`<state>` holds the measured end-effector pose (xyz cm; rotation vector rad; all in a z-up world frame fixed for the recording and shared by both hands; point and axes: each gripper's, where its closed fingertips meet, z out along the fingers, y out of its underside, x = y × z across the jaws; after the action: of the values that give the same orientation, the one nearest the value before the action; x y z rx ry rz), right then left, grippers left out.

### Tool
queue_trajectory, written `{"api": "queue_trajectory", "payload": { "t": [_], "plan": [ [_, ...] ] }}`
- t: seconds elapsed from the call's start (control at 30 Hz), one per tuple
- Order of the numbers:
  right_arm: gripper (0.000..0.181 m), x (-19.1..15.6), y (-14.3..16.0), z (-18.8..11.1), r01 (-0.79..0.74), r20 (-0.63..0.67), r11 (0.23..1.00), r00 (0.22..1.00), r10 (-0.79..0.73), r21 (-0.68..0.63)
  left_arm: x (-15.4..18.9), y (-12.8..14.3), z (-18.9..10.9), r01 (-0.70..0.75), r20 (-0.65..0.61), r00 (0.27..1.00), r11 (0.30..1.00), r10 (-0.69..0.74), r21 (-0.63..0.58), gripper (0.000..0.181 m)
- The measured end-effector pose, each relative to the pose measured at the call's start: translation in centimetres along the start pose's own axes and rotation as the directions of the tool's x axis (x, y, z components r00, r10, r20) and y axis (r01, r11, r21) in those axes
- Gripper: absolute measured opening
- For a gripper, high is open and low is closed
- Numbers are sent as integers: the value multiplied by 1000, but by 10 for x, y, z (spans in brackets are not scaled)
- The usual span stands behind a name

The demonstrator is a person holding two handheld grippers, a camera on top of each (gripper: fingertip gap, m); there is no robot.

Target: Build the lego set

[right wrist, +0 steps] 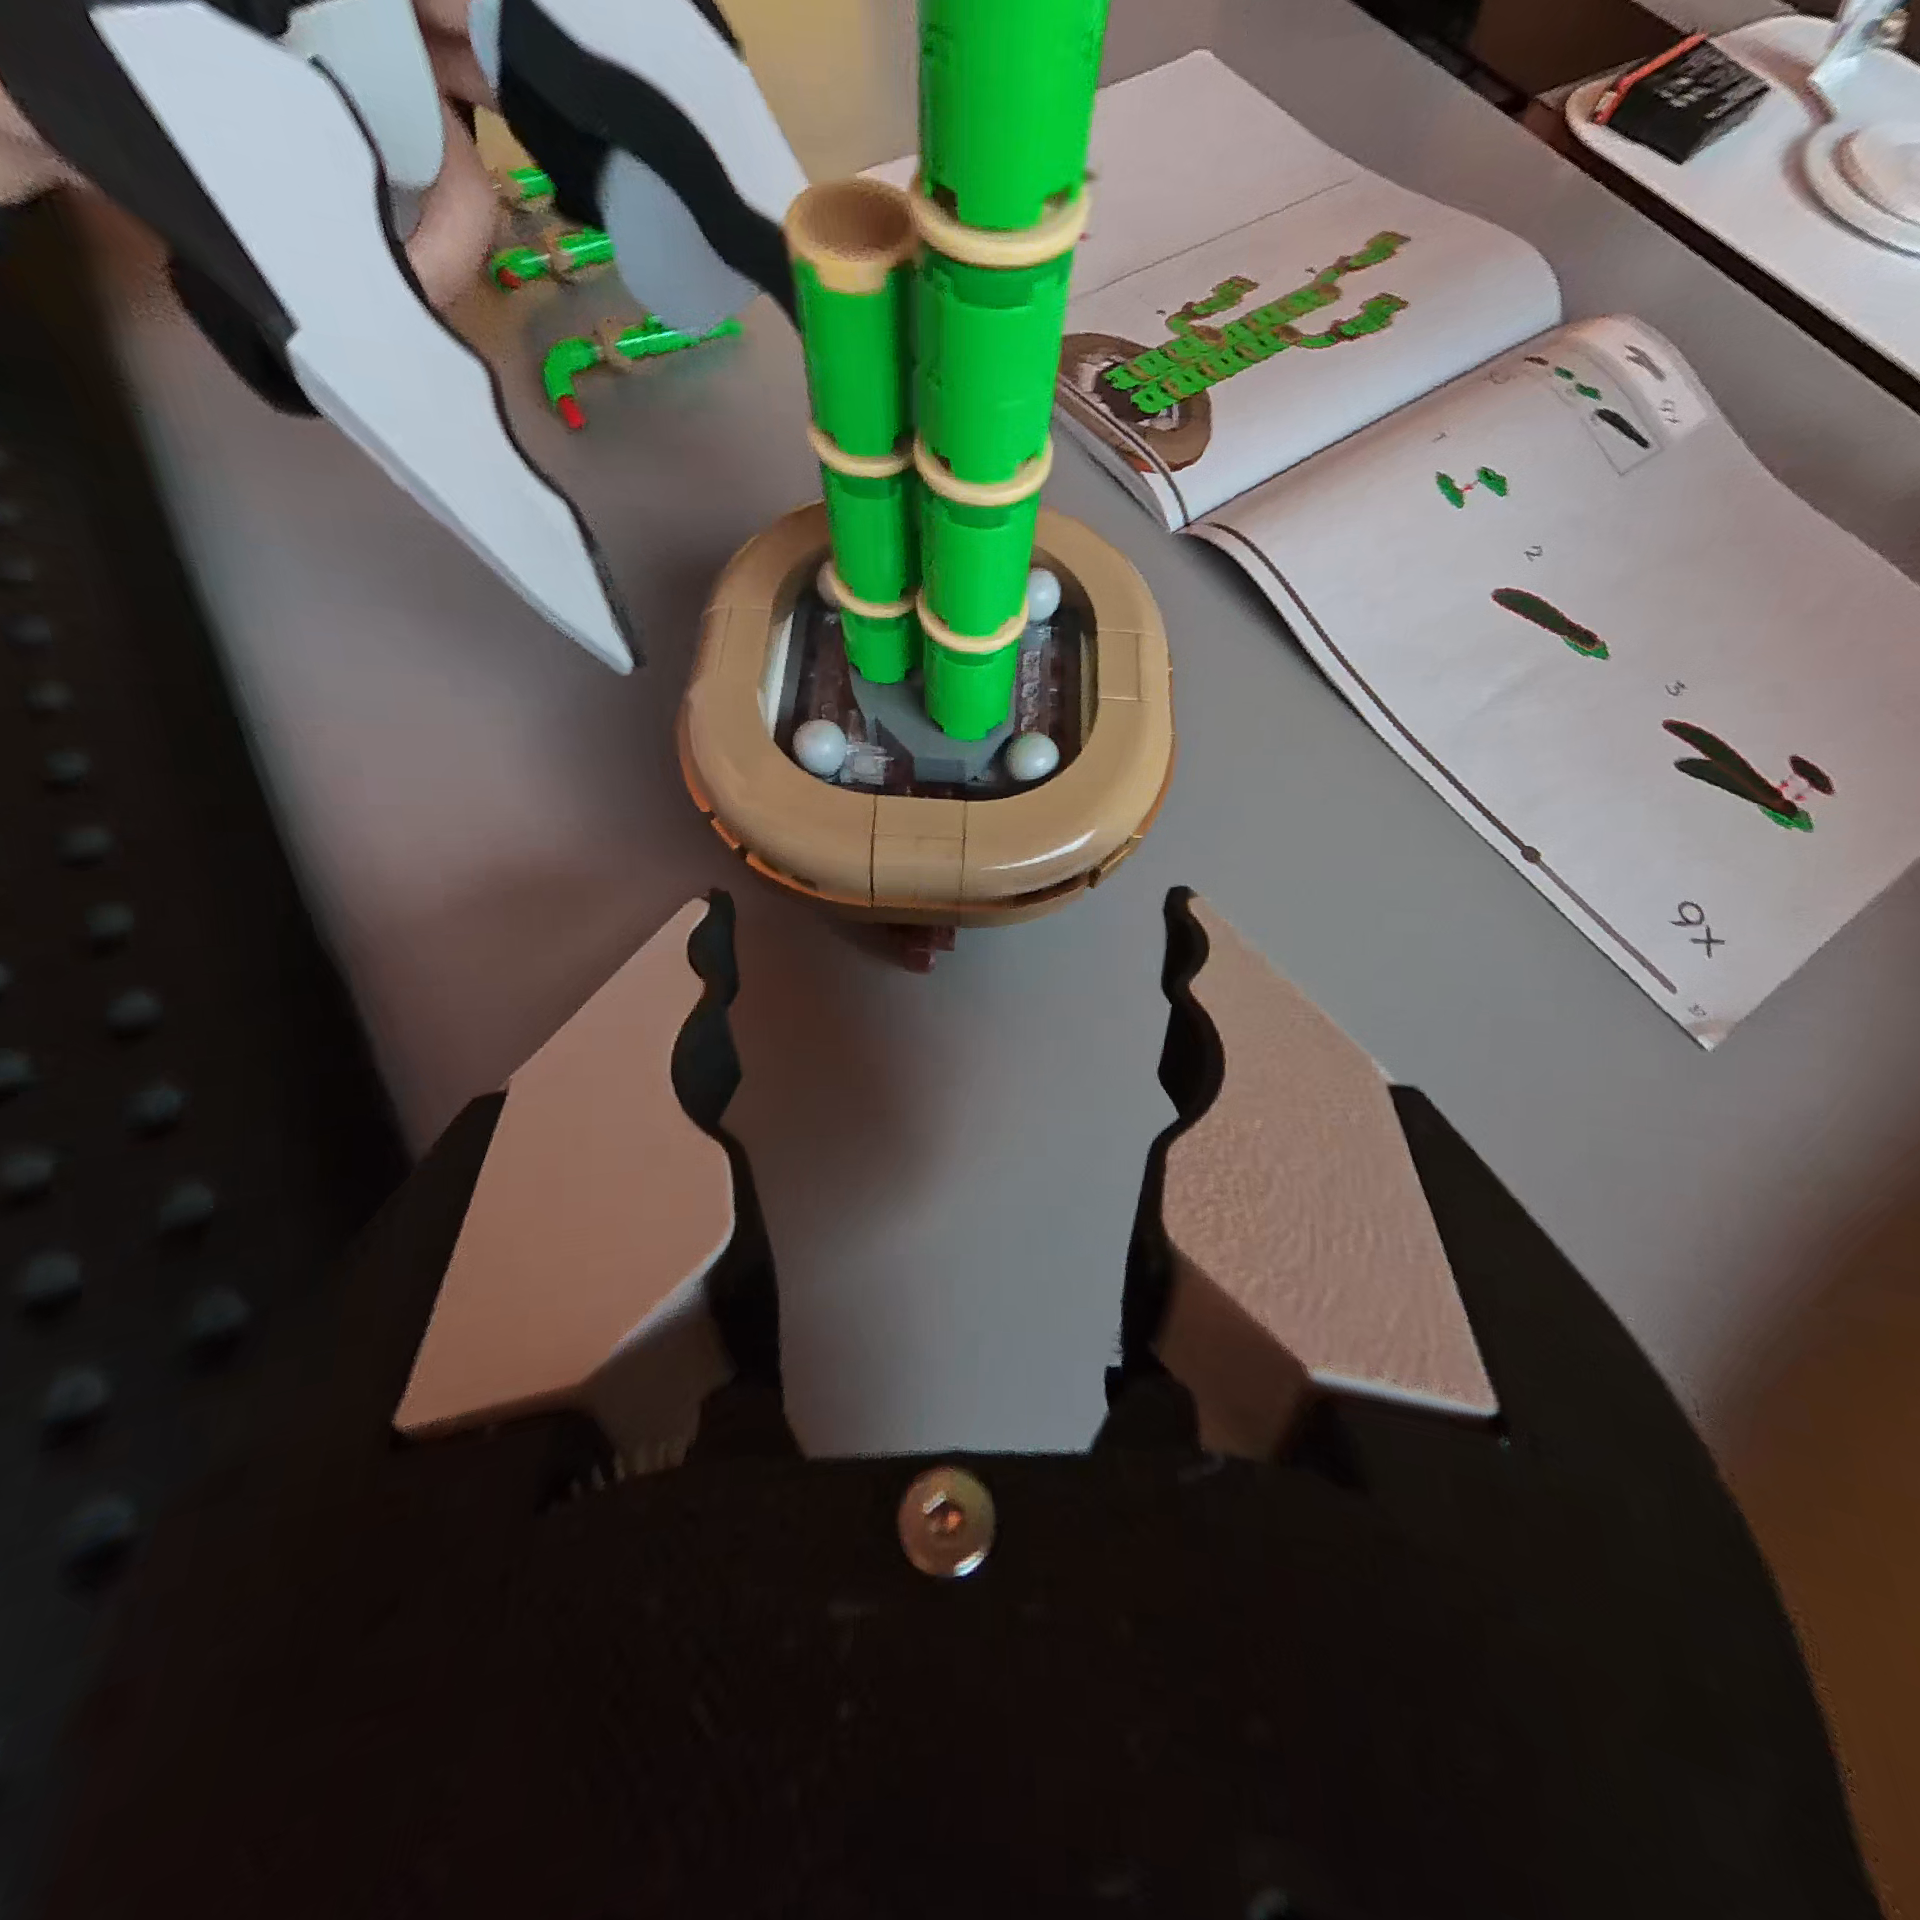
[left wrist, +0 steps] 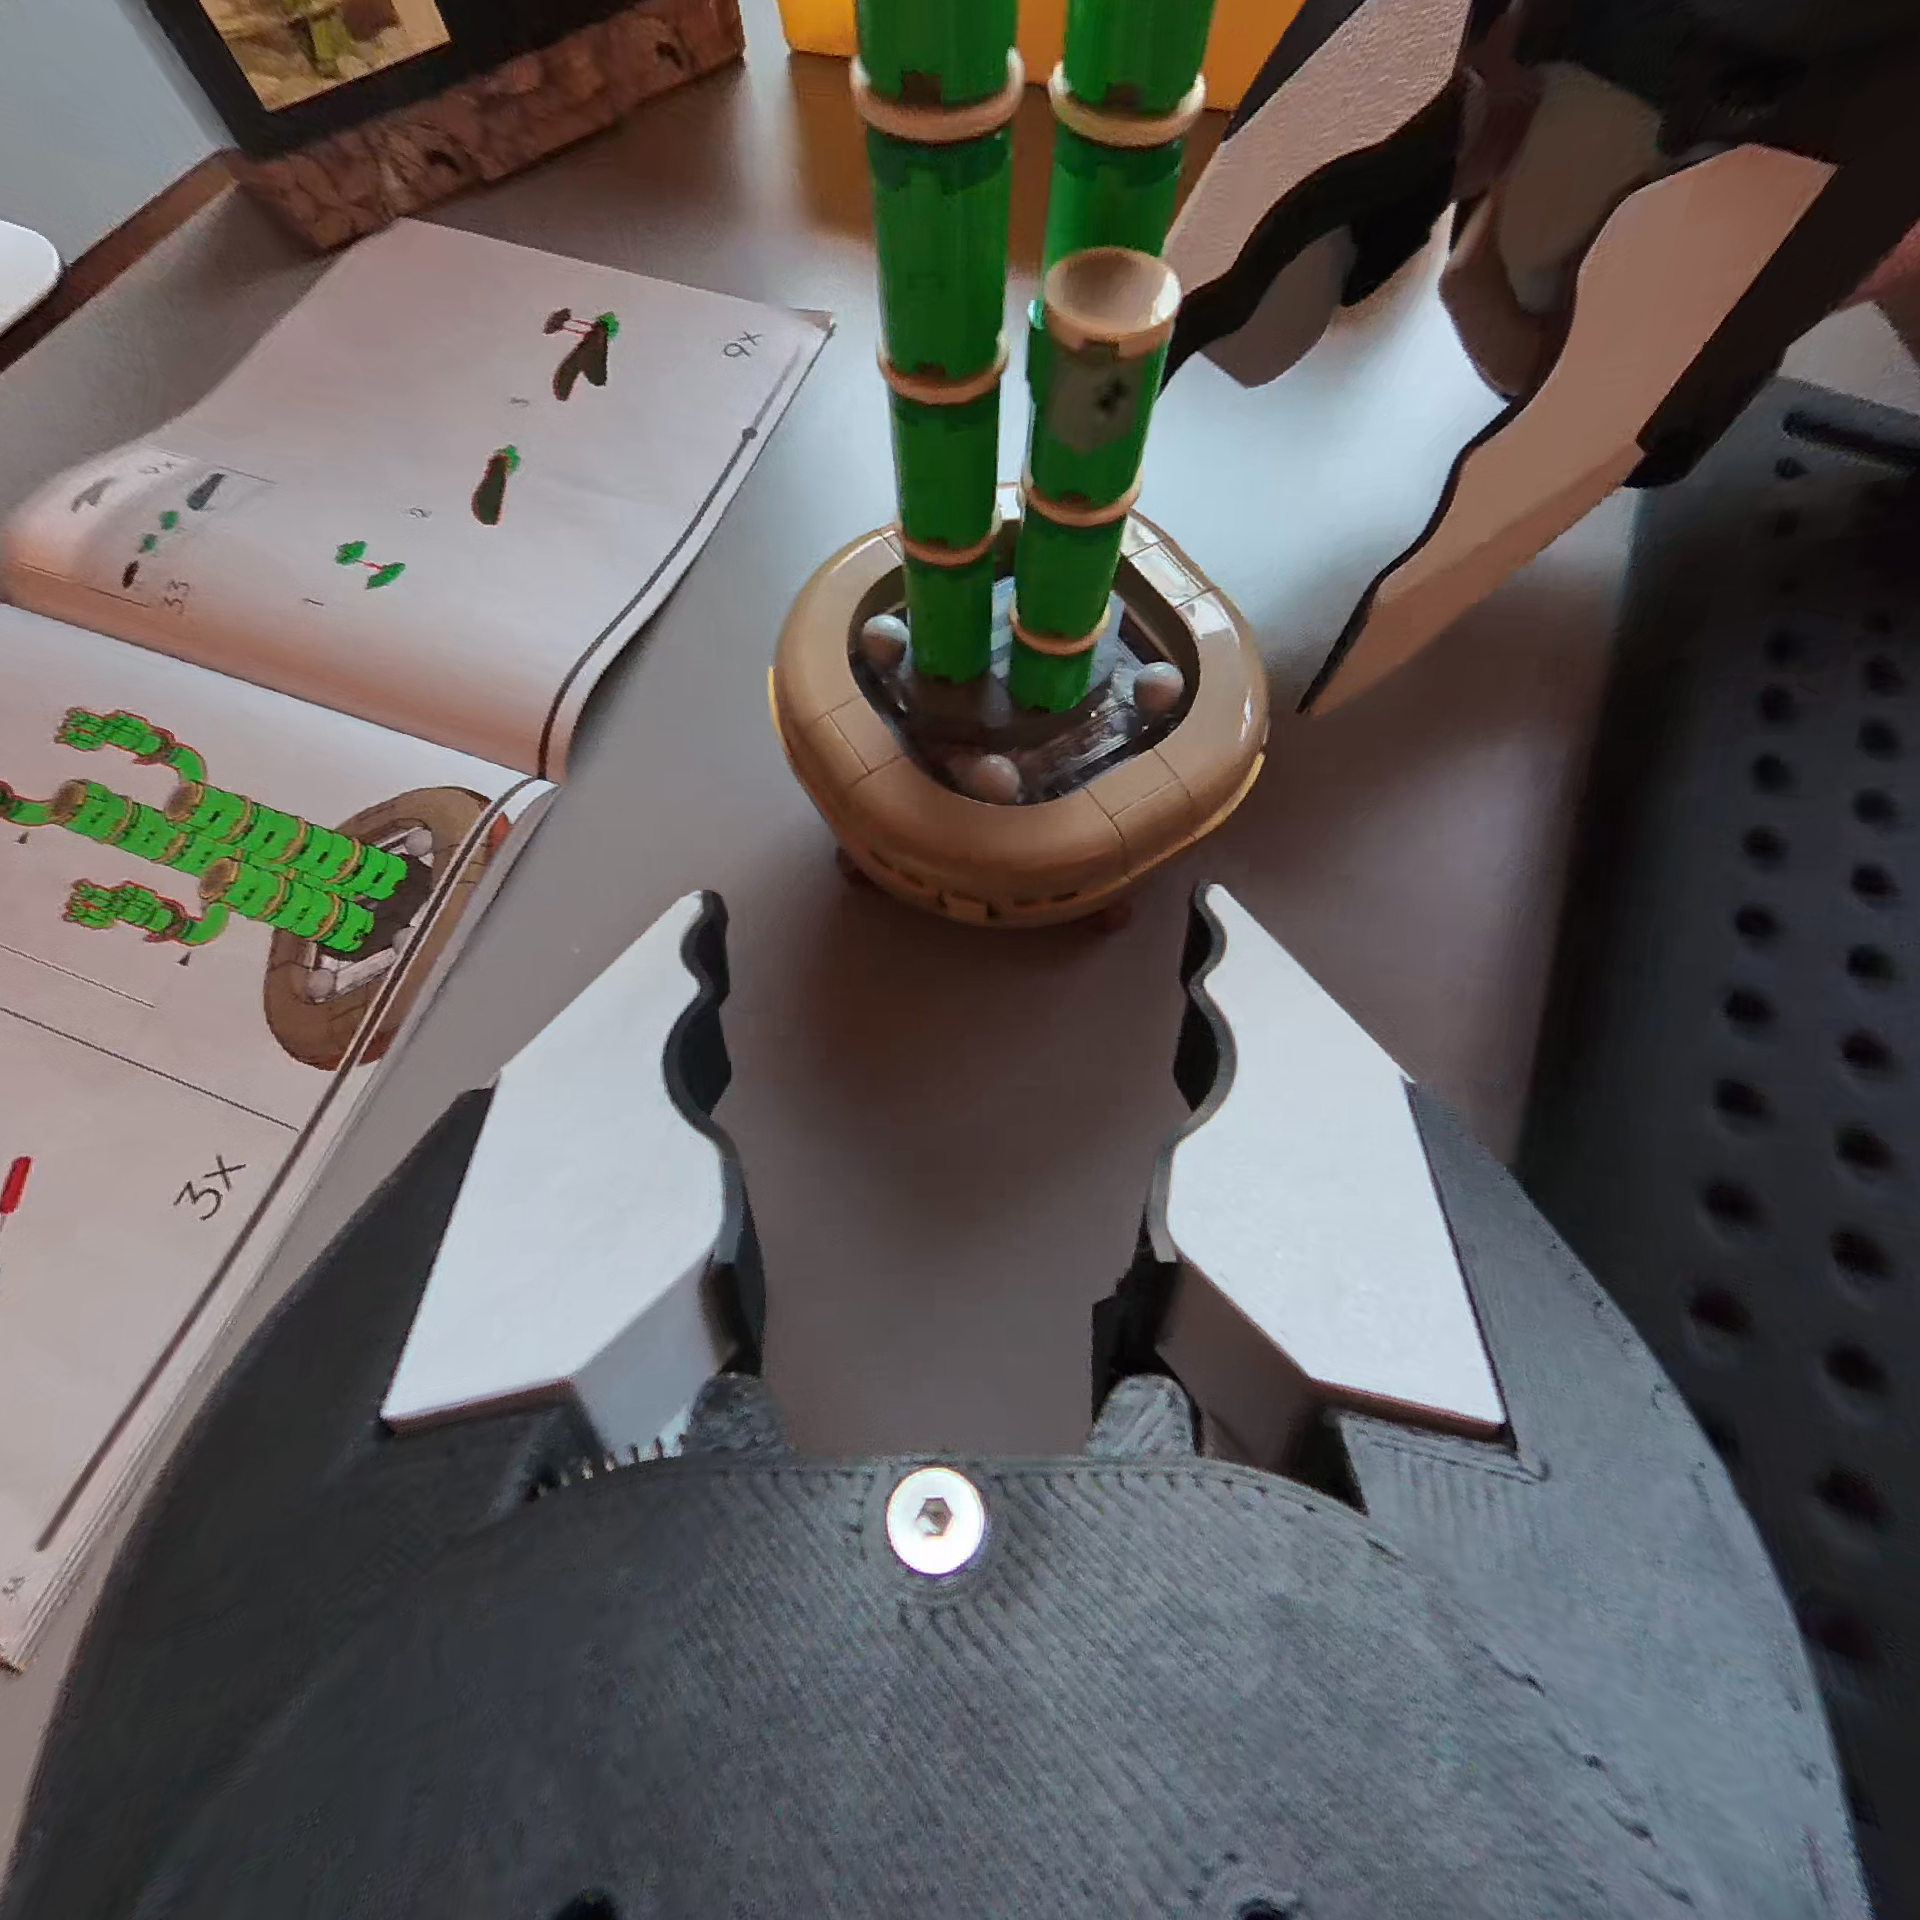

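The tan rounded brick-built pot stands on the dark table, just ahead of the left gripper, jaws apart and empty. The right gripper approaches from the opposite side, likewise spread and empty. Bare tabletop separates each from the pot. Inside: upright green segmented bamboo stalks and pale round pebbles. An open instruction booklet lies beside.

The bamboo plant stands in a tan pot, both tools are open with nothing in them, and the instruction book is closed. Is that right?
Almost. The instruction book lies open, as the right wrist view shows. The rest holds: the bamboo stands in the tan pot, and the left tool and right tool are open and empty.
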<state>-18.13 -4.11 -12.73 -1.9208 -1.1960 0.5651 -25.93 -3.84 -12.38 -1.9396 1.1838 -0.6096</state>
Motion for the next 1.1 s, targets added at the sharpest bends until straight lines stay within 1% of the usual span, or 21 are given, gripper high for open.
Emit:
{"api": "queue_trajectory", "payload": {
  "t": [0.07, 0.27, 0.4, 0.53, 0.67, 0.77, 0.87, 0.97, 1.03, 1.1],
  "plan": [
    [82, 1, 1, 1, -29, -44, 1000, 999, 29, 4, 4, 1, 2, -5, -11, 1000, 1000, 5, 13, 86],
    [72, -7, -2, 7, -77, -24, 996, 997, 78, 39, 20, -1, 6, -15, -69, 997, 999, 19, 50, 83],
    [70, -6, -3, 8, -57, 1, 998, 998, 57, 28, 25, 2, 3, -44, -79, 996, 998, 48, 50, 81],
    [71, -5, -4, 9, 7, 89, 1000, 996, -7, 5, 31, 5, -2, -53, -85, 995, 998, 56, 44, 83],
    [73, -4, -6, 11, 48, 216, 999, 975, -47, 1, 38, 8, -7, -54, -97, 994, 997, 59, 53, 80],
    [73, -1, -8, 12, 80, 272, 997, 959, -78, 3, 39, 9, -8, -44, -105, 993, 997, 51, 60, 79],
    [77, -2, -13, 12, 51, 311, 998, 948, -62, 45, 37, 8, -11, -28, -102, 994, 997, 35, 65, 77],
    [79, -3, -13, 8, 37, 318, 994, 946, -68, 104, 26, 6, -22, -17, -61, 998, 996, 22, 85, 76],
    [81, -3, -12, 4, 25, 324, 989, 943, -72, 146, 18, 0, -34, -1, -33, 999, 992, 5, 123, 76],
    [84, 0, -14, 0, 0, 326, 980, 943, -67, 201, 9, -9, -50, 22, -7, 1000, 982, -21, 187, 73]
  ]
}}
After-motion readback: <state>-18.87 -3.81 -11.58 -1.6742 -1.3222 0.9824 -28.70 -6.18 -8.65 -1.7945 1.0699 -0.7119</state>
